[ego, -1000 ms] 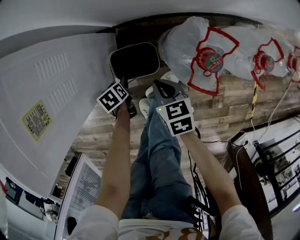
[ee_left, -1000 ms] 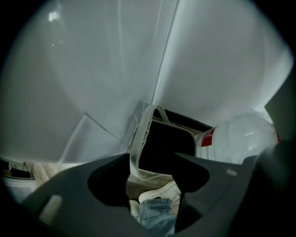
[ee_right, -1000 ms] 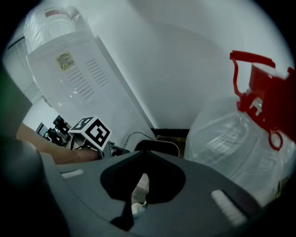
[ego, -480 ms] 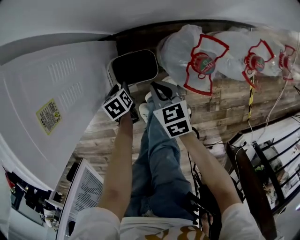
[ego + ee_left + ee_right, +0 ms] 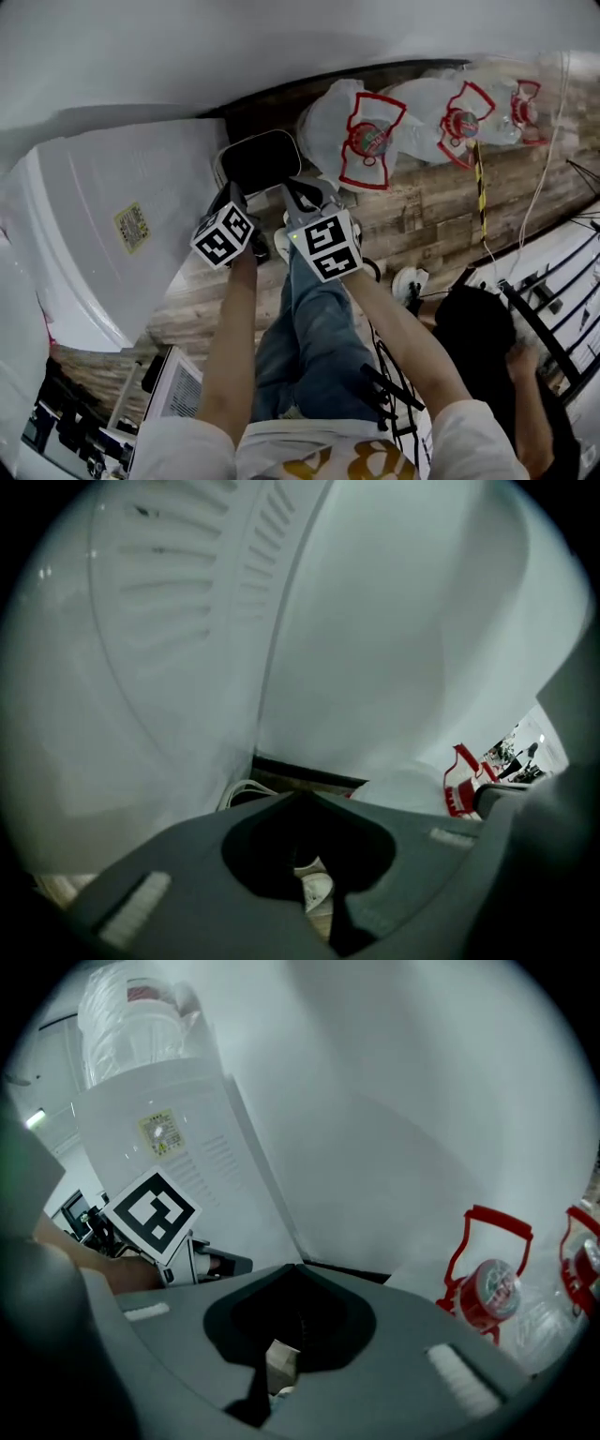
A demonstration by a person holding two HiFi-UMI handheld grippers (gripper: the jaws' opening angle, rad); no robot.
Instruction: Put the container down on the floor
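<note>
Head view swung; left tool [image 5: 232, 192] and right tool [image 5: 298, 190] barely shifted, kept just beside container [image 5: 260, 161], seen standing on floor [image 5: 422, 208]. Both clenched, empty. Put-down judged done.

No legible text or numbers.

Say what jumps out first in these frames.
The big water bottles with red handles, lying in a row on the wood floor at top right. Next, at centre, the left hand-held gripper and right hand-held gripper, both shut and empty, point down at a dark-mouthed container standing on the floor beside a white appliance.
</note>
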